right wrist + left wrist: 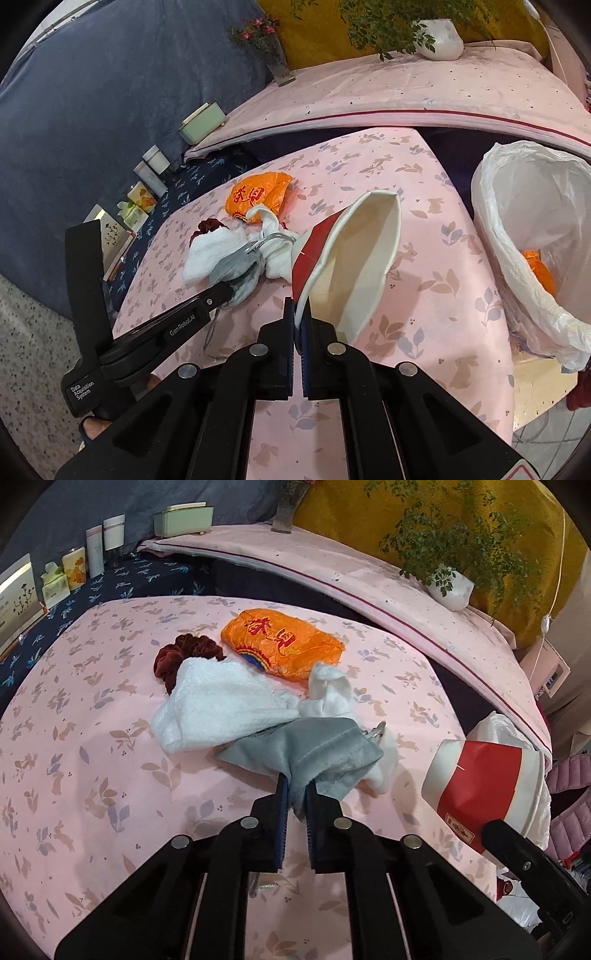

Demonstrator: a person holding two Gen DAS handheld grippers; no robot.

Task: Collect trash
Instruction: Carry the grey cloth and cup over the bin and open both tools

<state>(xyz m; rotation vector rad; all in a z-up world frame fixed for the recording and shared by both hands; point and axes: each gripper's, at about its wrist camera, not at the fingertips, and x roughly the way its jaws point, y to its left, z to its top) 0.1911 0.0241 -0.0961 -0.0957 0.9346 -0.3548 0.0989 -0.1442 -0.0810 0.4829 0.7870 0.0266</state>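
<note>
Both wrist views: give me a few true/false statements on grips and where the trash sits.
1. The left gripper is shut on the grey pouch. True.
2. The right gripper holds the cup by its rim. True.
3. The bin is unlined. False: a white bag lines it.
4. The orange wrapper on the table is held by a gripper. False: it lies free beyond the white towel.
5. The bin is empty. False: something orange lies inside.
</note>
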